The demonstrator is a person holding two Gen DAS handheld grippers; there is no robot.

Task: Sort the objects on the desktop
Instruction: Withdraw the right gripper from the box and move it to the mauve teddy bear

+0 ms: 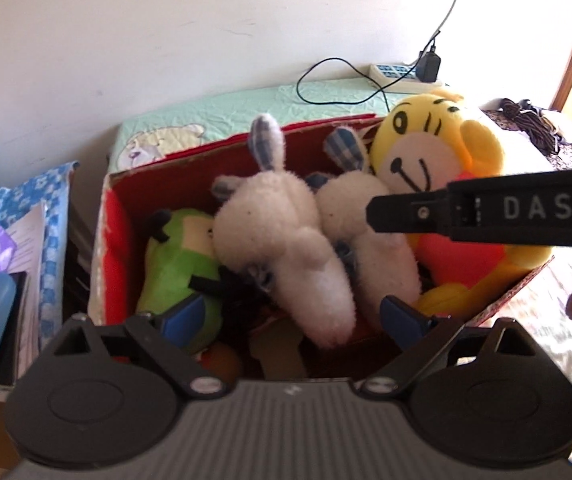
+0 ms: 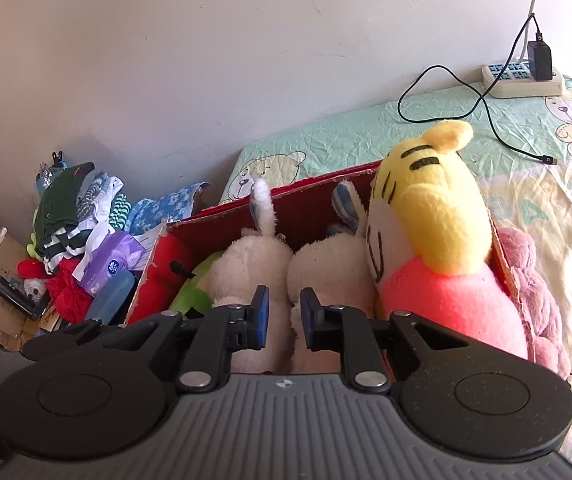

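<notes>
Surface: mint bear-print sheet (image 2: 366, 136) below a white wall.
Box: red cardboard box (image 1: 111, 216), packed with plush toys.
Toys: white rabbits (image 1: 281, 232) centre; green plush (image 1: 177, 248) at 9 o'clock; yellow tiger (image 1: 442, 148) at 2 o'clock.
Left gripper (image 1: 292, 314): spread wide, empty, above the rabbits.
Right gripper (image 2: 283, 318): narrowly parted, holding nothing.
Clutter: clothes pile (image 2: 73, 208) at 9 o'clock; power strip (image 2: 524, 80) at 1 o'clock.

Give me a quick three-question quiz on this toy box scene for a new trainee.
1. True or false: the left gripper is spread open above the red box.
2. Which toy stands tallest in the box: A green plush, B yellow tiger plush, C white bunny plush?
3. What is plugged into the power strip?

Key: 1 true. 2 B. 3 a black charger.
</notes>
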